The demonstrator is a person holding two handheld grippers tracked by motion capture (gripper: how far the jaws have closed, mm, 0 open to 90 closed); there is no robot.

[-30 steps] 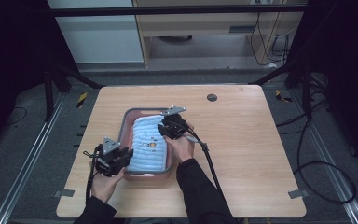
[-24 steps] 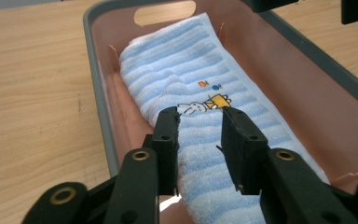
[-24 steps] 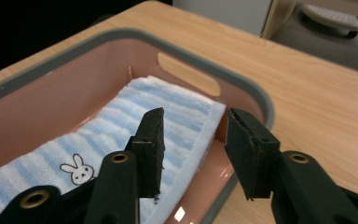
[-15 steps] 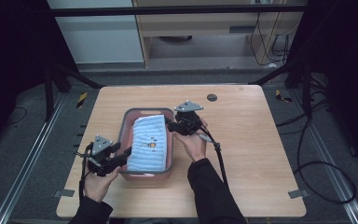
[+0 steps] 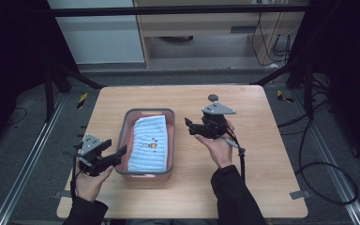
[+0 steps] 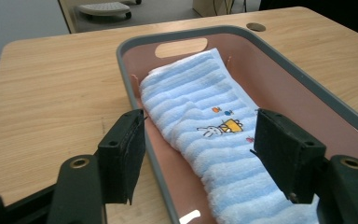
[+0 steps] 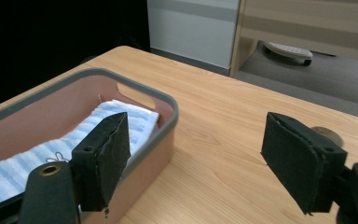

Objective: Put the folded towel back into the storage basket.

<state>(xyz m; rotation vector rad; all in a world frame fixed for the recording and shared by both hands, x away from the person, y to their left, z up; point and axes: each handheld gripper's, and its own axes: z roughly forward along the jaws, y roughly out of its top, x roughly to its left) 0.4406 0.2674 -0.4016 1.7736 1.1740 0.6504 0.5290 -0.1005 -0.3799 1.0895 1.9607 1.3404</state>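
Lying folded in the tray (image 5: pixel 122 136), the towel (image 5: pixel 149 143) is released; both hand-held grippers, left (image 5: pixel 115 156) and right (image 5: pixel 191 126), have just been opening, nothing between them; a careless withdrawal could nudge the tray along the bench (image 5: pixel 272 159).

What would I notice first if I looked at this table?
You would spot the light blue towel with a little bunny picture, lying folded in the pink bin in the middle of the wooden table. On either side, the left gripper and the right gripper hang open with nothing between their jaws.
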